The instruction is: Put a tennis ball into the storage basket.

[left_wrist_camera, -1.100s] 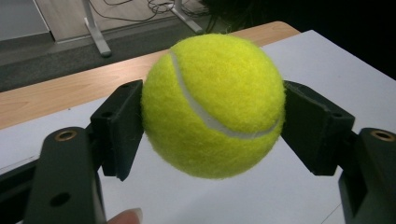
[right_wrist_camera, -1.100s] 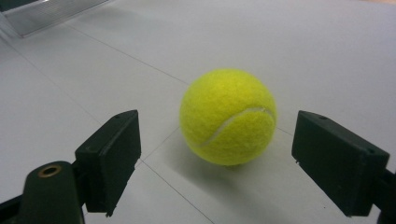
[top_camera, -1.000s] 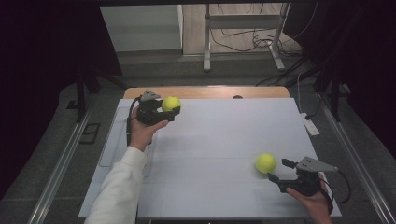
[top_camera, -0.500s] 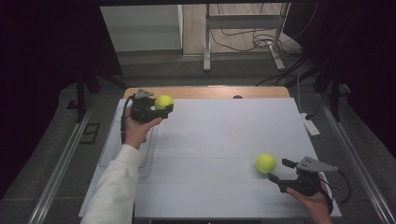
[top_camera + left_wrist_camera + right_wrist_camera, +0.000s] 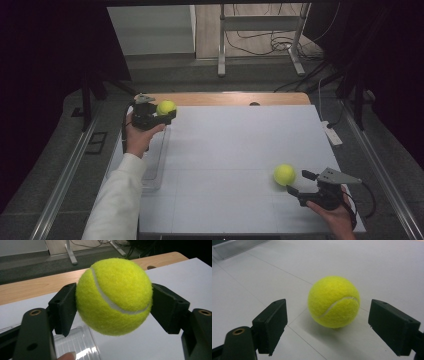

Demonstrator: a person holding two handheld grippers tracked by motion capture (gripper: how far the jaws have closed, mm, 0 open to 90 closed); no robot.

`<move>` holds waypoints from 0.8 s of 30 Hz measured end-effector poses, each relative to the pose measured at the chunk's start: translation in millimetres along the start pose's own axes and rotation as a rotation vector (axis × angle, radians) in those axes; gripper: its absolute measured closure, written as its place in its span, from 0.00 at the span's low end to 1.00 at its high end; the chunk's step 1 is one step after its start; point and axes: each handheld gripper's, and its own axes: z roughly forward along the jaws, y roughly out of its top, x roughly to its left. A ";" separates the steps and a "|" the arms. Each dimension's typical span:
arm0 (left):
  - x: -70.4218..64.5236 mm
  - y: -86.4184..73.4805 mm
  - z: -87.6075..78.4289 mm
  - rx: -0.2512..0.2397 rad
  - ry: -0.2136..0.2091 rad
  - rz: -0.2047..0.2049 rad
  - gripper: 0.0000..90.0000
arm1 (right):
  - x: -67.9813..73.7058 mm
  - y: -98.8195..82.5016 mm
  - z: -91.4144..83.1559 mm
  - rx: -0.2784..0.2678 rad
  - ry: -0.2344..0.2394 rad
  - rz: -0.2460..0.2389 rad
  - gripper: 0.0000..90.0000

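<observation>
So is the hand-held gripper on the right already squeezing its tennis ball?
No, the right hand-held gripper stands open, its pads apart from the tennis ball resting on the table between them.

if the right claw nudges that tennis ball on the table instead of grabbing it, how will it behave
The tennis ball is round and rests loose on the flat white table, so it would probably roll off. Its fuzzy felt should grip rather than slip. The right claw stands open with pads clear of both sides, so an uneven close may push it away.
</observation>
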 end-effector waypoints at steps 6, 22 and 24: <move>7.5 -1.2 -1.1 0.003 0.018 -0.012 0.30 | -0.2 -0.2 0.1 0.001 0.000 0.001 0.18; 25.3 -0.8 -8.4 0.005 0.064 -0.027 0.30 | -0.2 -0.5 0.0 0.000 -0.002 0.001 0.18; 27.6 -0.8 -9.3 0.007 0.071 -0.028 0.30 | -0.2 -0.5 0.0 0.000 -0.002 0.002 0.18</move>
